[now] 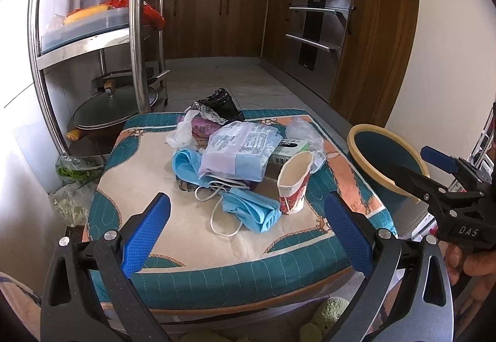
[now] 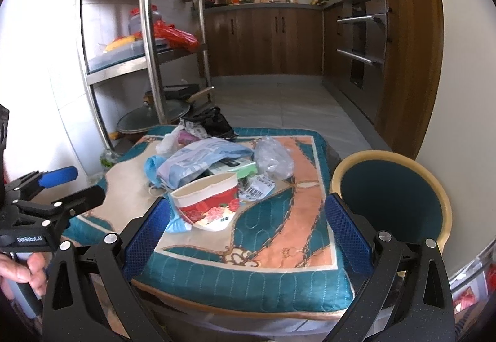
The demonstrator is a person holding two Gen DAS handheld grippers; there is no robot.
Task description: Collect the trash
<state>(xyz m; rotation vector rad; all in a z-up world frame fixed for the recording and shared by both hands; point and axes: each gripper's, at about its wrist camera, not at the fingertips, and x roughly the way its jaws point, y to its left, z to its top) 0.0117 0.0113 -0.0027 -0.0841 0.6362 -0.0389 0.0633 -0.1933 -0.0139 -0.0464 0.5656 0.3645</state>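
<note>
Trash (image 1: 235,156) lies on cushion (image 1: 148,180) ahead of both wide, empty jaws, untouched.

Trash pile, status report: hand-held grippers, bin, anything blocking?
Left hand-held gripper and right hand-held gripper open, empty. Trash pile untouched on cushion. Bin at right, open. Nothing blocking.

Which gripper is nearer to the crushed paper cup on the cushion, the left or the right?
The right gripper: the crushed paper cup lies just ahead of its open jaws, by the left finger. The left gripper is open too, farther back, with the cup ahead and rightward.
</note>
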